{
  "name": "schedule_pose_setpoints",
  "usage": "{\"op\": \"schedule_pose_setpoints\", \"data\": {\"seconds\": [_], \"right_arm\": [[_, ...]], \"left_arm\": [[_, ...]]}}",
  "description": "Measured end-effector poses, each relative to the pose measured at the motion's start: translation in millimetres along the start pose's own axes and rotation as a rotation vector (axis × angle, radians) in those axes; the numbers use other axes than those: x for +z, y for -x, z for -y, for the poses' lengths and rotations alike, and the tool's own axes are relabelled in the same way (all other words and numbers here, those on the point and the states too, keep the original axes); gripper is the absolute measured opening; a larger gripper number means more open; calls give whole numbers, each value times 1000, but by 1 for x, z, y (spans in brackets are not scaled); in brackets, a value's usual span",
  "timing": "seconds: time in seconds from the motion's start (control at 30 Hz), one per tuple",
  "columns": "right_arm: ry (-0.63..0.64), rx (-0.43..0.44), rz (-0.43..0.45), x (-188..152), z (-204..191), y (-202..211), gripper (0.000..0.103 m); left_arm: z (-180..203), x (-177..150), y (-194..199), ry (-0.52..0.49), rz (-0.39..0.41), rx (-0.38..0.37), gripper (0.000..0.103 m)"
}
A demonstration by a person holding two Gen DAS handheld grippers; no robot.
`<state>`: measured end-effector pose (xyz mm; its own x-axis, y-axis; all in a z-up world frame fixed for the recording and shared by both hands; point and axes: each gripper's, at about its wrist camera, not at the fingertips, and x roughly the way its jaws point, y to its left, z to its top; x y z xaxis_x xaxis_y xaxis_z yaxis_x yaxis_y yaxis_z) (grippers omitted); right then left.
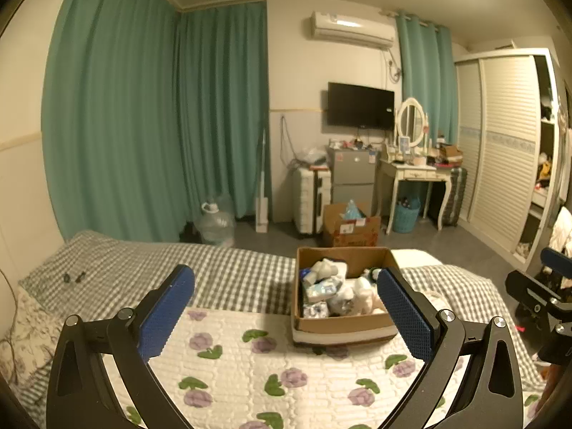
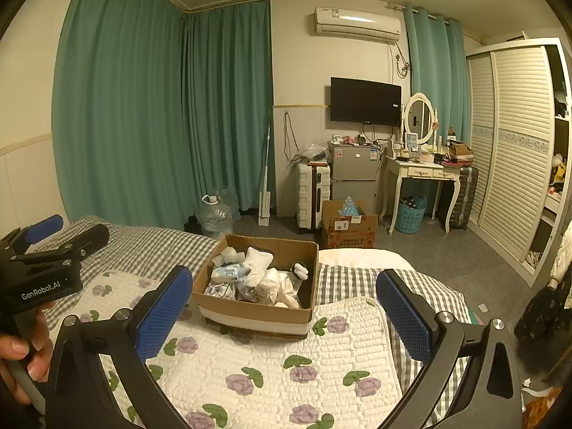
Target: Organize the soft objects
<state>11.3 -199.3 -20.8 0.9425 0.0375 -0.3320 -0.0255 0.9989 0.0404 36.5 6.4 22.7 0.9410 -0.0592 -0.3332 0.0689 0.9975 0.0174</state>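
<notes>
Left wrist view: left gripper (image 1: 286, 311) hovers level over the floral quilt (image 1: 250, 368), fingers spread wide and empty; the cardboard box (image 1: 343, 323) of soft objects (image 1: 336, 287) sits on the bed just ahead, likely the collection point. Right wrist view: right gripper (image 2: 282, 307) is likewise open, holding nothing, aimed at the box; a hand (image 2: 25, 354) grips the left tool's handle beside it.
</notes>
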Motion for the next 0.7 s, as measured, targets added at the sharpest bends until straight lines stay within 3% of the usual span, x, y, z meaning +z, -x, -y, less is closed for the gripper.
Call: {"op": "schedule_pose_setpoints", "data": {"seconds": [0.7], "right_arm": [[-12,-2,-9,-4,10,6,103]], "left_arm": [[8,0,3,-1,-22,-3,103]]}}
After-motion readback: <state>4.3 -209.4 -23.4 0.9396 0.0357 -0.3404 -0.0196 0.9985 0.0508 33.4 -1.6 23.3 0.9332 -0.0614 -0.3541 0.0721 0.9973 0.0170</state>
